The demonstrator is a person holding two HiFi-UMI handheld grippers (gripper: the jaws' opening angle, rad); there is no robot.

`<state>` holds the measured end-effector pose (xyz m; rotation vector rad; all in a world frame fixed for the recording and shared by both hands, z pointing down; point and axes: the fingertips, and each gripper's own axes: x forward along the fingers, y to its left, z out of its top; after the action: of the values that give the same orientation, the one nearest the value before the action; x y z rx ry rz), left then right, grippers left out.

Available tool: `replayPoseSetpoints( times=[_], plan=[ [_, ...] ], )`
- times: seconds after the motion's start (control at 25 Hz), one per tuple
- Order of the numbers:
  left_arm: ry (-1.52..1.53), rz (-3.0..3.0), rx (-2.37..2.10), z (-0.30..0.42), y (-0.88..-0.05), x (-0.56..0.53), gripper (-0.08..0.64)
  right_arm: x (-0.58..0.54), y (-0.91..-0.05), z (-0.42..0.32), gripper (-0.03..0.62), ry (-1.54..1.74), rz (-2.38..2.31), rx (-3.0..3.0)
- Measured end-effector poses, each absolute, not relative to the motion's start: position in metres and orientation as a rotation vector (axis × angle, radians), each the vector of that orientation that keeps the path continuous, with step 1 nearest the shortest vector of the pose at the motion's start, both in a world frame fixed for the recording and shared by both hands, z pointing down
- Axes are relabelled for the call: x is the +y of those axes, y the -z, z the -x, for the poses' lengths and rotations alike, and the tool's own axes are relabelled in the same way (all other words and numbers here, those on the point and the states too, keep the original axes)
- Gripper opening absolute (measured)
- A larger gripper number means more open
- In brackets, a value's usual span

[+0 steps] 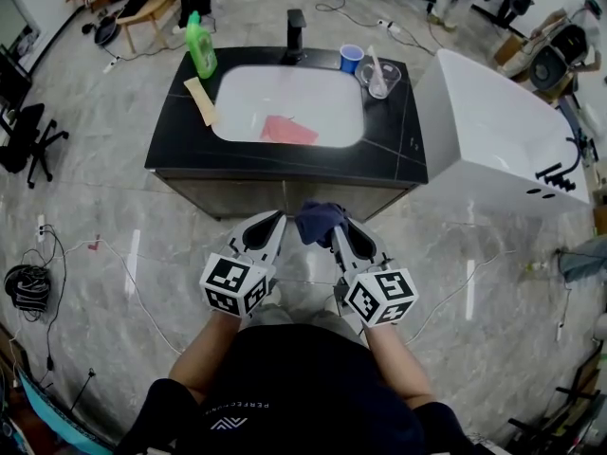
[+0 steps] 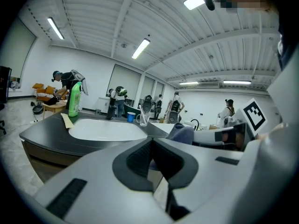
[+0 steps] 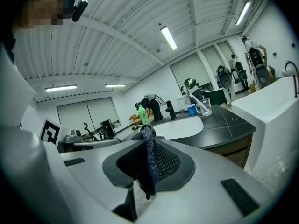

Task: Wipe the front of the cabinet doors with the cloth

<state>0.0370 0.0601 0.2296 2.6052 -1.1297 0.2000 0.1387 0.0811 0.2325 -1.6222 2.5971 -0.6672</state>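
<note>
Plainly, the dark blue cloth (image 3: 150,164) is gripped in the clenched right claw (image 3: 145,143) and bunched over its tip, just near of the cabinet doors (image 1: 248,197) under the black surface (image 1: 180,133). The left claw (image 2: 150,144) is closed on nothing, just left of the cloth.

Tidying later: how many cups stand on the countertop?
2: a blue cup at the countertop's back edge, right of the faucet, and a clear glass cup just right of it. None seem hidden.
</note>
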Motion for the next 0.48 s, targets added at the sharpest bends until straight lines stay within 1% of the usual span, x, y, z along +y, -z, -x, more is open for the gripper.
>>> replayPoseSetpoints(
  times=[0.48],
  plan=[
    [-0.215,-2.622,-1.103,-0.0445,-0.2297,0.0628,0.0,0.0817,-0.233,-0.1398,0.064,0.69,1.619,2.612]
  ],
)
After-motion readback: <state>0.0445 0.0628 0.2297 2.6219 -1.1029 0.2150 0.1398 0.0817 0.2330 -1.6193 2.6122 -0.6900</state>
